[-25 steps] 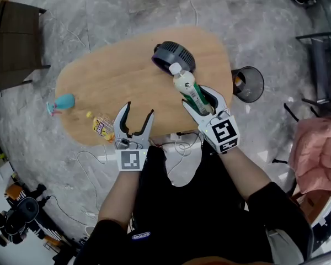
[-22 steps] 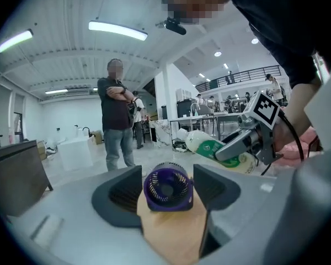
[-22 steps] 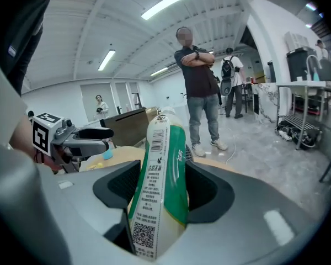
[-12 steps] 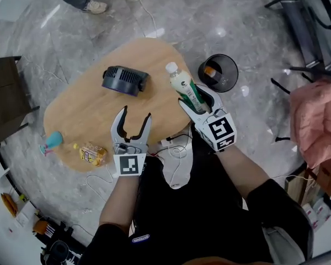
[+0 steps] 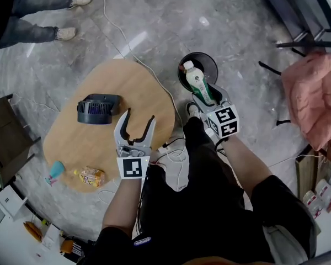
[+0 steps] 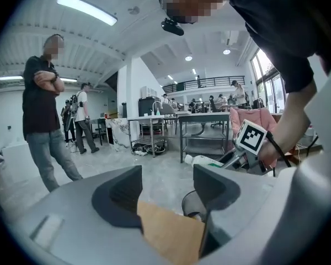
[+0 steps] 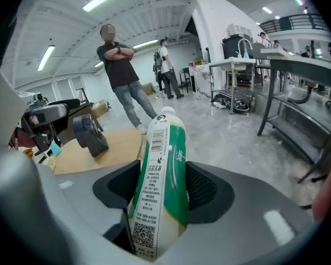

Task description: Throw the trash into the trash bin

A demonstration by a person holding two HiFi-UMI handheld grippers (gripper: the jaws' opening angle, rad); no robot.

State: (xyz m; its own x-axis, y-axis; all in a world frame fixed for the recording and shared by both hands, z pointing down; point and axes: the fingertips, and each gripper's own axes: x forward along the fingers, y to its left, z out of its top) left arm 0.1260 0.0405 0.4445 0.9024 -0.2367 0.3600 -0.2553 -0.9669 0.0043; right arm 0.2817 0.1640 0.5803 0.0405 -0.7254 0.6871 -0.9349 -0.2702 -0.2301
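Note:
My right gripper (image 5: pixel 207 97) is shut on a green-and-white plastic bottle (image 5: pixel 196 80), whose white cap points away from me. The bottle hangs over the open mouth of the black round trash bin (image 5: pixel 212 65), which stands on the floor beside the table's end. In the right gripper view the bottle (image 7: pixel 163 181) fills the gap between both pads. My left gripper (image 5: pixel 135 123) stands open and holds nothing, above the near edge of the wooden table (image 5: pixel 99 142). From the left gripper view the bin (image 6: pixel 192 204) shows past the table's corner.
A dark round fan (image 5: pixel 98 108) lies on the table, with a yellow snack packet (image 5: pixel 91 176) and a teal object (image 5: pixel 55 170) near its left end. White cables run across the floor. A person (image 7: pixel 123 73) stands beyond the table. A pink cloth (image 5: pixel 314 98) hangs at right.
Both grippers have swung from over the table toward the bin. The bottle, still gripped, has gone from above the tabletop to above the bin's mouth. The left gripper stays open.

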